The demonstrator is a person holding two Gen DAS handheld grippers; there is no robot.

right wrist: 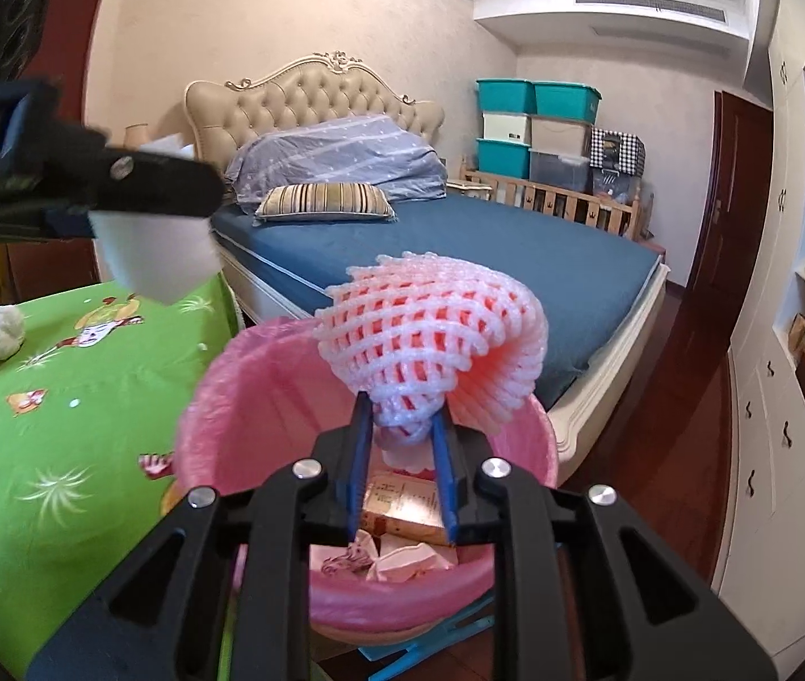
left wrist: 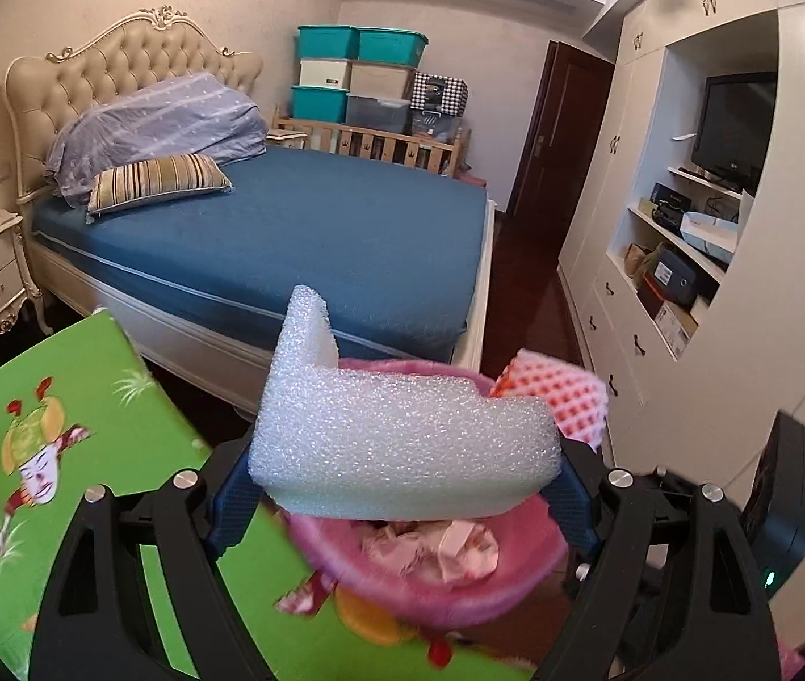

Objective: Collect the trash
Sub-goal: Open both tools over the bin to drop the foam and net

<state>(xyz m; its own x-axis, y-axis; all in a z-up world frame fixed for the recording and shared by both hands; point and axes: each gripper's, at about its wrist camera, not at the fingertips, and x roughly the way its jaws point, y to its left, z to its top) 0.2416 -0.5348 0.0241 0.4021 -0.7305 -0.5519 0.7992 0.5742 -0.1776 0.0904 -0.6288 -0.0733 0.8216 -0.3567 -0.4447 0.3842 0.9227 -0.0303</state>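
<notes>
- Foam block (left wrist: 402,437) hides most of the pink-lined bin (left wrist: 516,579) in our left view; we make out only crumpled paper (left wrist: 431,550) inside
- Our left gripper (left wrist: 402,488) pinches that white, bubbly, L-shaped block, jaws wide, above the bin
- Our right gripper (right wrist: 402,425) squeezes a pink foam net (right wrist: 431,335) over the bin; its lower end is hidden between the fingers

White foam block (left wrist: 402,442), pink-and-white mesh sleeve (right wrist: 431,335), pink bin liner (right wrist: 266,414), green, seemingly cartoon-printed cloth (left wrist: 90,442)
</notes>
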